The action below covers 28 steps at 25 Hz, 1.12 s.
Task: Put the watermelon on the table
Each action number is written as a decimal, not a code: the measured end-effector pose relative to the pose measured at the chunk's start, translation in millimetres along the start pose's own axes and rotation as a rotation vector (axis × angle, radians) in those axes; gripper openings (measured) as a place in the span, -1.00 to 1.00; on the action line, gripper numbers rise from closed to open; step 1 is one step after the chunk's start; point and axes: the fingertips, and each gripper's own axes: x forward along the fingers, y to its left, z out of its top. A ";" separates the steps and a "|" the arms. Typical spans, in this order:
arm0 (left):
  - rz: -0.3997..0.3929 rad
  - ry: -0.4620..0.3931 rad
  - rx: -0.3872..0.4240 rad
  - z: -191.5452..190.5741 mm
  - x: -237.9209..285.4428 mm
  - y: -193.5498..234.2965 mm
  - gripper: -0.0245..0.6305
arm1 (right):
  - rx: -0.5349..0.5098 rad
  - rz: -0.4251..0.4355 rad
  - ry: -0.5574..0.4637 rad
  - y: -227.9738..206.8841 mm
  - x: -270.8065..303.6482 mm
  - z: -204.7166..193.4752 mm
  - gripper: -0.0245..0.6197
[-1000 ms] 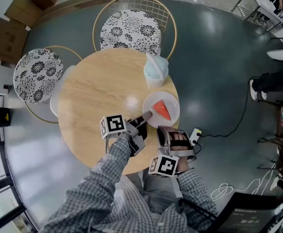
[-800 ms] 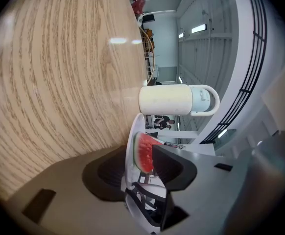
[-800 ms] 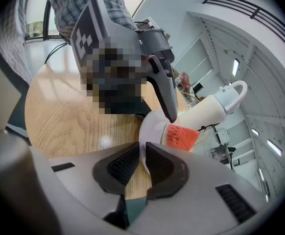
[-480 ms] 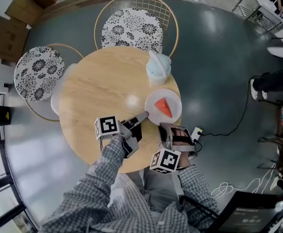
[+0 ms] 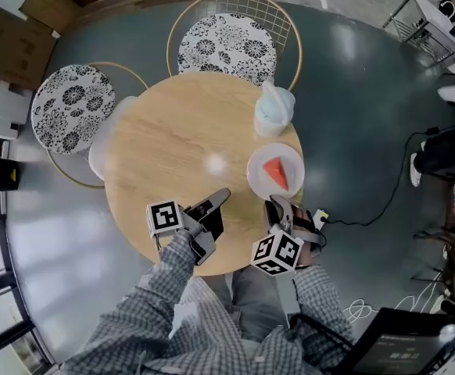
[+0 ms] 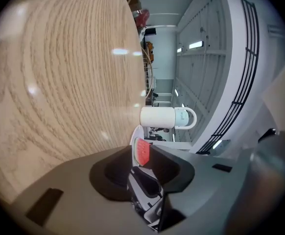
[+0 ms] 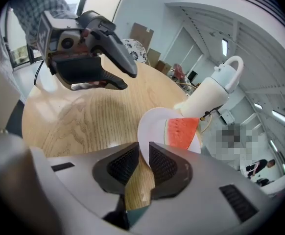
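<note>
Watermelon wedge (image 5: 276, 174) flat on plate (image 5: 257, 180), narrow end toward table's (image 5: 165, 139) near edge

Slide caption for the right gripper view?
Right gripper pinching a white plate's rim; red watermelon wedge on it, round wooden table beneath.

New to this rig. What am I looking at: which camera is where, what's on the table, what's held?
No robot: a person holds a two-jaw gripper in each hand. The top-down picture comes from a head camera; the other two cameras ride on the grippers and look along their jaws. On the round table stand a jug and a plate with a watermelon slice. The right gripper is clamped on the plate's near rim. The left gripper is open and empty; its jaws have just been opening.
</note>
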 end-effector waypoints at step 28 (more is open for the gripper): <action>0.011 -0.081 0.433 10.3 -162.7 -86.8 -0.90 | 0.815 0.059 -0.465 4.4 -121.5 104.9 -0.90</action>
